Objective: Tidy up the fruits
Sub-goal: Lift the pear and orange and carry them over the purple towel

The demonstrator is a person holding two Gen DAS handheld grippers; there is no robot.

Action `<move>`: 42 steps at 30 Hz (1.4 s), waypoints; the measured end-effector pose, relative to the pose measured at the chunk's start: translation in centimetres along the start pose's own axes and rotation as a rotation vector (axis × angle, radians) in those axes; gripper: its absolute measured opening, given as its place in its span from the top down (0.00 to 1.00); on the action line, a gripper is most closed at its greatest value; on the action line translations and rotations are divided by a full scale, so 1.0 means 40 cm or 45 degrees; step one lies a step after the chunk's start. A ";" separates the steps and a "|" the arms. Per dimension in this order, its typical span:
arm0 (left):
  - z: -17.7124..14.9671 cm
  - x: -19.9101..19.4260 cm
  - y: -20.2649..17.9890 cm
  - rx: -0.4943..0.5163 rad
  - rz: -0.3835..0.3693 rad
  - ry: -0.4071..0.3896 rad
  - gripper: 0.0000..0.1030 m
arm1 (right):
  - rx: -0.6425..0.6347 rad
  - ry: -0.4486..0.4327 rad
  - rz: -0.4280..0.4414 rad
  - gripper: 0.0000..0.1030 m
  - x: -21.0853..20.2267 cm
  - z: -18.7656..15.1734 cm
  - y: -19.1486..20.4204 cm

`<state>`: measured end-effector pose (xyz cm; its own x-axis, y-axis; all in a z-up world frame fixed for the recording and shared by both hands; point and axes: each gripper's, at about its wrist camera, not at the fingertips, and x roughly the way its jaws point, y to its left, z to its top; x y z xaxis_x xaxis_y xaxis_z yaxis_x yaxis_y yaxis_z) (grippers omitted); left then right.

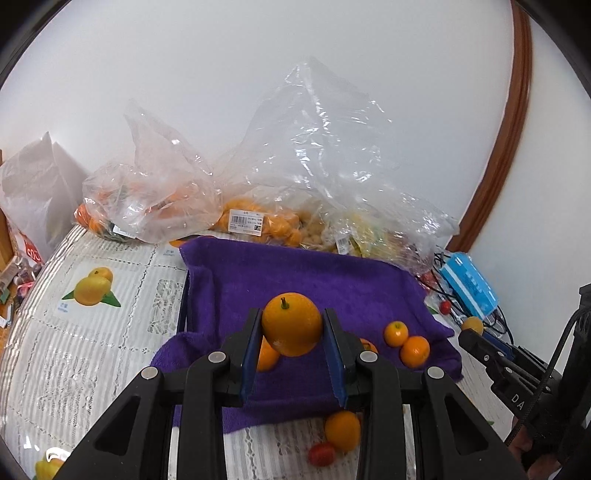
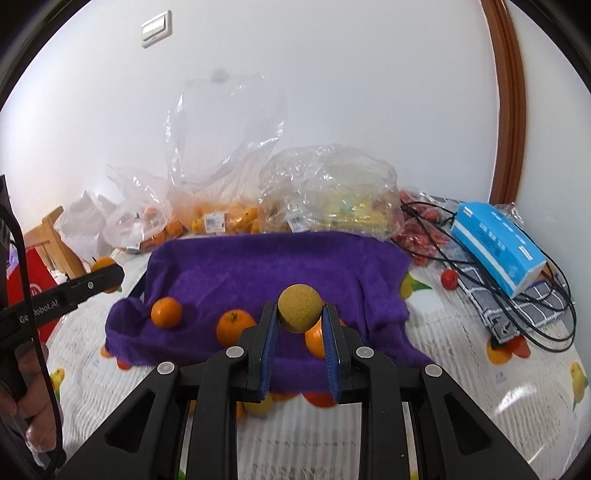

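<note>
A home: fruit-print tablecloth [image 1: 92, 332], grocery bags [image 1: 155, 199], wall switch [image 2: 157, 28].

light: bright, even, soft shadows | glare: my plastic bags [image 1: 295, 166] | edges: fisheye-bent, dark corners | blur: perhaps slight

My left gripper [image 1: 291, 325] hides most of one orange [image 1: 266, 356] on the purple towel [image 1: 303, 273]. The fruit inside the clear bags [image 2: 325, 192] is blurred, and the labels [image 1: 245, 221] are too small to read.

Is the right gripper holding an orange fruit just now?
No, the right gripper is shut on a dull yellow-brown rough-skinned ball-shaped fruit, while the oranges lie on the purple towel.
</note>
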<state>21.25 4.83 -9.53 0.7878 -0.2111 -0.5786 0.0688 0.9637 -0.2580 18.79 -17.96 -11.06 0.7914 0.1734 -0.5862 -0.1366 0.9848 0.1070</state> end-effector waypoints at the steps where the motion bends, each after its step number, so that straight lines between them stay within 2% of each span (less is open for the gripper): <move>1: -0.002 0.005 0.005 -0.004 0.004 -0.002 0.70 | 0.001 -0.003 0.003 0.77 0.010 0.006 0.002; 7: -0.021 0.048 0.030 -0.017 0.043 0.042 0.70 | -0.006 -0.001 0.006 0.77 0.068 0.020 0.009; 16: -0.031 0.079 0.046 -0.045 0.048 0.075 0.70 | 0.024 0.032 0.025 0.77 0.117 0.003 -0.011; 27: -0.039 0.088 0.034 -0.020 0.039 0.085 0.70 | 0.029 0.067 0.033 0.77 0.144 -0.008 -0.017; 34: -0.031 0.097 0.065 -0.091 0.047 0.107 0.70 | -0.001 0.092 0.029 0.77 0.156 -0.018 0.001; 42: -0.022 0.099 0.094 -0.138 0.074 0.095 0.70 | 0.030 0.088 0.017 0.77 0.147 -0.019 -0.023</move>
<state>24.06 7.47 -13.47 0.7403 -0.1712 -0.6501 -0.0454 0.9521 -0.3024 23.12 -17.85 -15.24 0.7463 0.1871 -0.6388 -0.1322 0.9822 0.1333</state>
